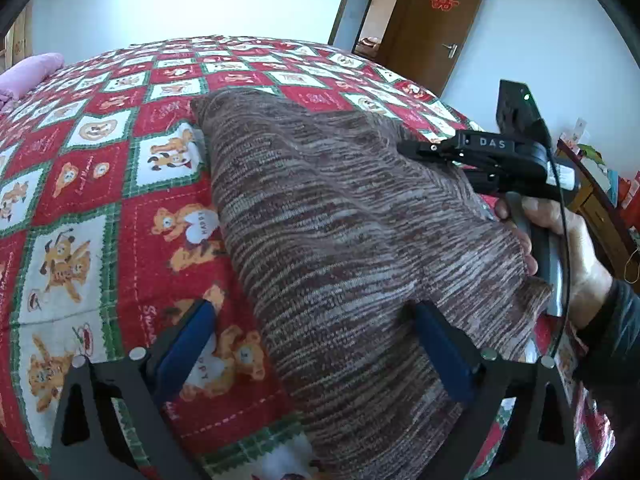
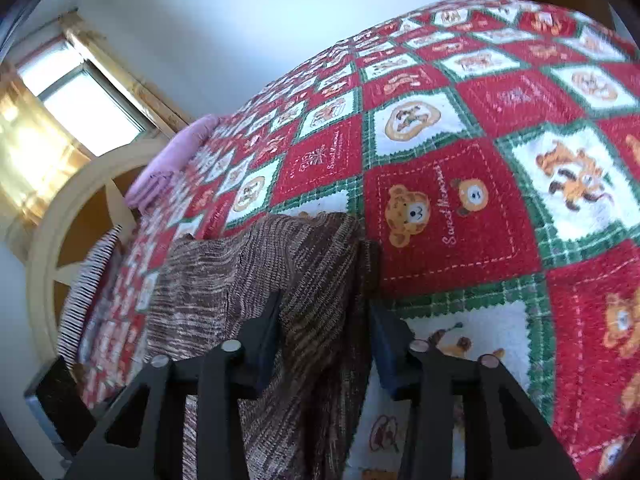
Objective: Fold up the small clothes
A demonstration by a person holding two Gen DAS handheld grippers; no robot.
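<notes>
A: Looking from the biggest thing down: the quilt (image 1: 80,184) covers the bed, and the brown knit top (image 1: 320,220) lies near its middle, one side lifted and doubled over.

B: So a fold is under way, not finished?

A: That's my reading. It's still bulky and loose; flattening and at least one more fold seem left.

B: The grippers?

A: The right gripper (image 2: 326,332) pinches a bunched edge of the top. The left gripper (image 1: 316,336) is spread wide, its right finger tucked under the cloth, nothing clamped.
</notes>
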